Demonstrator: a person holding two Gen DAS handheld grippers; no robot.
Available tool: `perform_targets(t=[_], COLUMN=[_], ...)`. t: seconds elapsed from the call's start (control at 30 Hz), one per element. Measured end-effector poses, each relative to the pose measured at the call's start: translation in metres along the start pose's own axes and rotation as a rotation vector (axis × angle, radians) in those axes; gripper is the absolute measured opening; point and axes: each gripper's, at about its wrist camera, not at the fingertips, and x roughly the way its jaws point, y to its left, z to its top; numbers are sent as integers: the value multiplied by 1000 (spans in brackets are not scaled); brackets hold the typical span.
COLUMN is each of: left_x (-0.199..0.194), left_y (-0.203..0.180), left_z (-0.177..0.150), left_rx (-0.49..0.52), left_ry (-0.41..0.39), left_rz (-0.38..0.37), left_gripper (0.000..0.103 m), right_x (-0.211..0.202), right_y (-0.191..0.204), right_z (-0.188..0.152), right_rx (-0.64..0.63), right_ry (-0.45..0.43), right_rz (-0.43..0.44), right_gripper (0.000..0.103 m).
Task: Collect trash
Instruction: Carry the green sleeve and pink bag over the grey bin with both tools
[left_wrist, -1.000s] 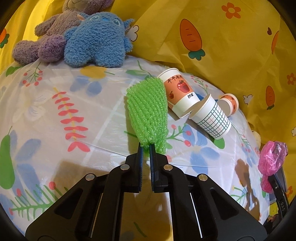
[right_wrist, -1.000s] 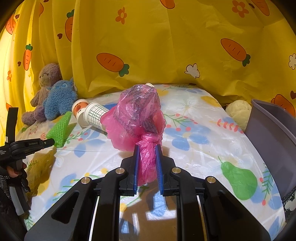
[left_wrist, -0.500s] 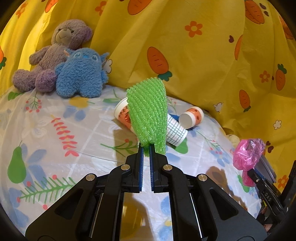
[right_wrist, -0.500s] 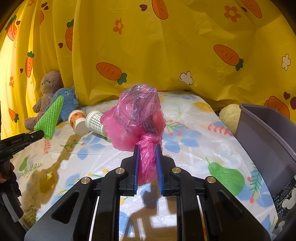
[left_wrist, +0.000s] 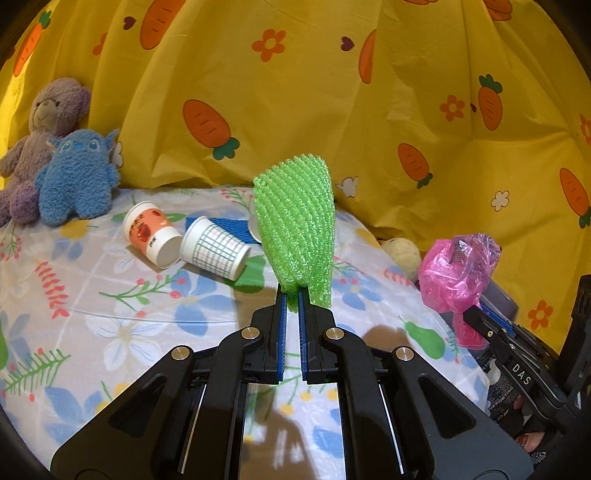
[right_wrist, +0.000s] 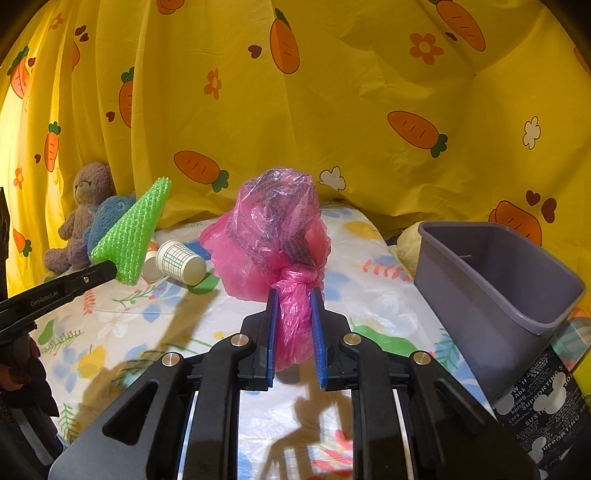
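Observation:
My left gripper (left_wrist: 291, 291) is shut on the lower end of a green foam net sleeve (left_wrist: 297, 229), which stands up above the floral tablecloth (left_wrist: 122, 314). In the right wrist view the same green sleeve (right_wrist: 131, 236) hangs at the left in the left gripper (right_wrist: 112, 271). My right gripper (right_wrist: 293, 295) is shut on the knotted neck of a pink plastic bag (right_wrist: 273, 232), lifted off the table; that pink bag (left_wrist: 458, 269) shows at the right of the left wrist view. A grey bin (right_wrist: 491, 291) stands open-topped just right of the bag.
Two paper cups lie on their sides on the cloth, one orange-printed (left_wrist: 149, 232), one with a grid pattern (left_wrist: 214, 251), beside a blue net piece (left_wrist: 229, 225). A purple bear (left_wrist: 37, 129) and blue plush (left_wrist: 75, 177) sit against the yellow carrot curtain (left_wrist: 332, 92). A cream plush (left_wrist: 400, 251) lies near the bin.
The left gripper lifted the green sleeve off the cloth and carried it up and rightward, toward the pink bag. The right gripper rose a little with the bag, bringing the bin closer.

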Motion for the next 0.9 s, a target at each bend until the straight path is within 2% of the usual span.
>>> perform_targets(t=[0.37,0.73,0.9], left_x=[29,65,88], left_y=[-94,-184,-217], left_z=[15,27,32], left_rx=[143,263,284], left_ry=[13,43,77], left_rz=[-145,-307,-386], left_gripper=[5,5,5], right_x=[-24,-39,-42], right_y=[-54,-121,-152], right_z=[14,30,33], right_rx=[43,113,164], right_ry=[-57,-103,-118], right_rz=[-118,-302,-381], right_gripper=[18,18,18])
